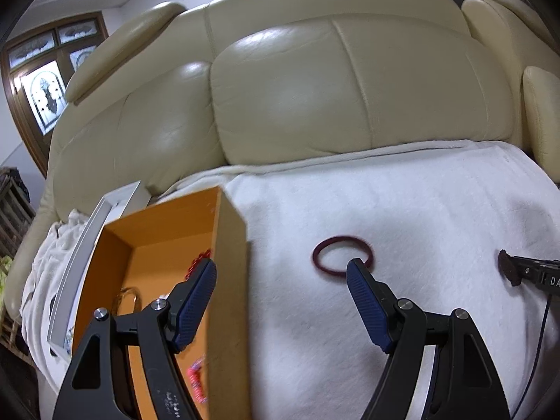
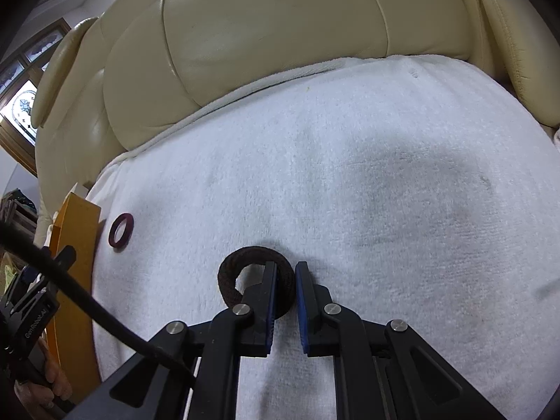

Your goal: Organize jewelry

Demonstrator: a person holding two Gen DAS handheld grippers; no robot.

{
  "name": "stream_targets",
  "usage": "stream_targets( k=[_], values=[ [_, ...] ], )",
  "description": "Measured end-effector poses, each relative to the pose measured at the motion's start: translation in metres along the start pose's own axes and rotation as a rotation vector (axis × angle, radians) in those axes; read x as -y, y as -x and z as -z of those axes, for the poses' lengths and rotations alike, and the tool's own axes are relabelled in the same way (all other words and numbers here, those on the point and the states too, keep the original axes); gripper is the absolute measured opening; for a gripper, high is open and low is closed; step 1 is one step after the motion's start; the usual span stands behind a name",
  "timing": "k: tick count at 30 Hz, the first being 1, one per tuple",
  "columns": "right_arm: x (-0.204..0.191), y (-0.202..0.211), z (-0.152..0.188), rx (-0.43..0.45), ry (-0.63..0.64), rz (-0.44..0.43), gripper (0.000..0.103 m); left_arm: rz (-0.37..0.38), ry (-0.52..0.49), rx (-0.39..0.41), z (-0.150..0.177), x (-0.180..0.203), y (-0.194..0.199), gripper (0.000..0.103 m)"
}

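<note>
Two ring-shaped bands lie out on the white towel spread over the cream leather sofa: one thin maroon hair tie and one thick dark brown fabric scrunchie. One orange box stands open on the towel, and inside it sit at least three pieces: a string of red beads, a pink beaded piece and a pale clear bangle, partly hidden by the claw. One flat white lid or tray leans just beyond the box's far-left side.

The left claw is spread wide and holds nothing. Its left finger hangs over the box's inside, near the red beads, and its right finger tip overlaps the near edge of the maroon hair tie; whether it touches cannot be told. The box's right wall stands between the two fingers.

The right claw is nearly closed, its two blue pads pinching the right side of the scrunchie, whose loop bulges out to the left of the left finger. The scrunchie rests on the towel directly at the claw's tips. From this claw, the maroon hair tie lies well off to the left, just beside the orange box's wall.
</note>
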State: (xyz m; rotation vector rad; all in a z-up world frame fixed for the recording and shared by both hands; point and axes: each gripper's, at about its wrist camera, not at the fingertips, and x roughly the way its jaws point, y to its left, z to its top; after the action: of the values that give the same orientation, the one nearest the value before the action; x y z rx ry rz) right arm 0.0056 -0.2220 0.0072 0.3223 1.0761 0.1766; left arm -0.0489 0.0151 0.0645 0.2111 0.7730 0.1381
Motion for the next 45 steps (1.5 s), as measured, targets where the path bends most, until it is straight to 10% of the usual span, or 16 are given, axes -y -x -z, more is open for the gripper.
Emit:
stream_targets(
  k=[20,30,45],
  values=[
    [0.022,0.001,-0.002,-0.021,-0.066,-0.098,0.013,0.184,0.111,-0.144,-0.009,0.022,-0.074,0.076],
    [0.019,-0.001,-0.002,-0.023,-0.063,-0.087,0.013,0.274,0.066,-0.126,-0.006,0.036,-0.060,0.015],
    [0.003,-0.003,-0.003,-0.025,-0.059,-0.036,0.013,0.429,0.019,-0.152,0.012,0.056,-0.023,0.009]
  ],
)
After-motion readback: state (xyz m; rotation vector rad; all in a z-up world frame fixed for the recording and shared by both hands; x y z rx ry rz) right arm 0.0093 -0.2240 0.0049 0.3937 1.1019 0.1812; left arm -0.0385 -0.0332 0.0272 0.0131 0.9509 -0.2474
